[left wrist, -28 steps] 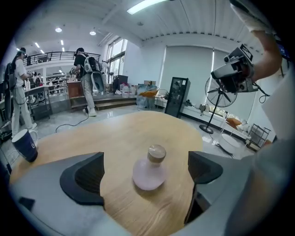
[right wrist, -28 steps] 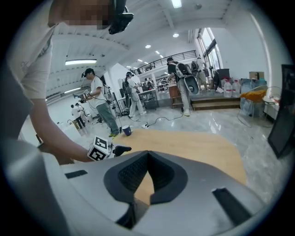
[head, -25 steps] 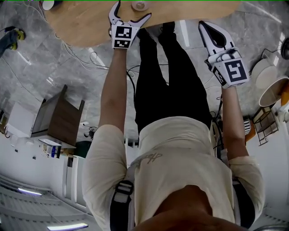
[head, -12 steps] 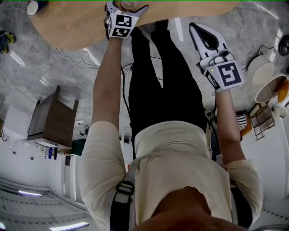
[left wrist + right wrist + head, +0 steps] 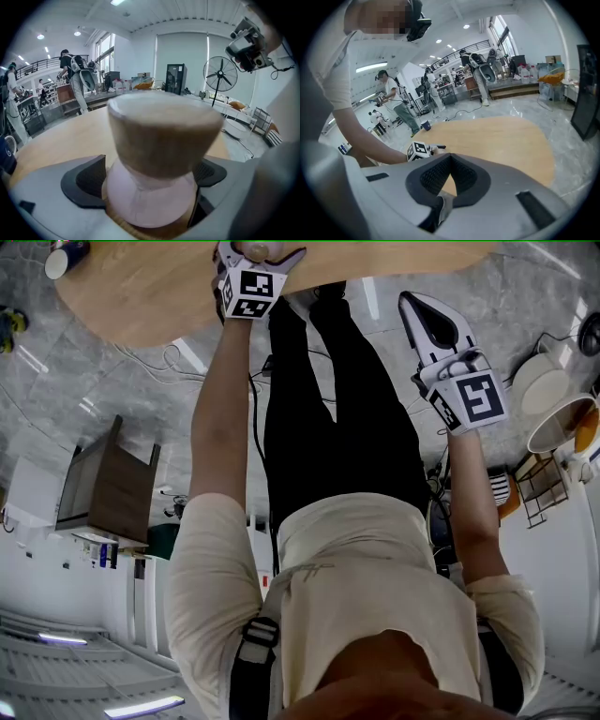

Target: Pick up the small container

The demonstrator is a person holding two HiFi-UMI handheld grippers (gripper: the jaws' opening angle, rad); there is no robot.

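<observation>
Bench [image 5: 159, 296] of pale wood with a rounded edge spans the far side of the head view, above a grey marble floor [image 5: 112, 381]. The person's left arm reaches over the bench's near edge, while the right arm is held off to the right, over the floor.

A second ago the left hand-held gripper [image 5: 261, 253] had its jaws spread wide and the small container [image 5: 159, 140] stood only between their tips. It has since pushed farther over the bench, and for the last half second it has held about the same place. The right hand-held gripper [image 5: 412, 304] has barely moved. Its jaws are clenched together on nothing and it hangs well apart from the container, to the right.

In the left gripper view the small container stands upright on the bench, deep between the jaws. It has a broad brown top and a pale pink lower body. The dark pads [image 5: 86, 180] press against the pink body from the left and the right, so this hand-held gripper grasps it. Its base rests on the wood.
</observation>
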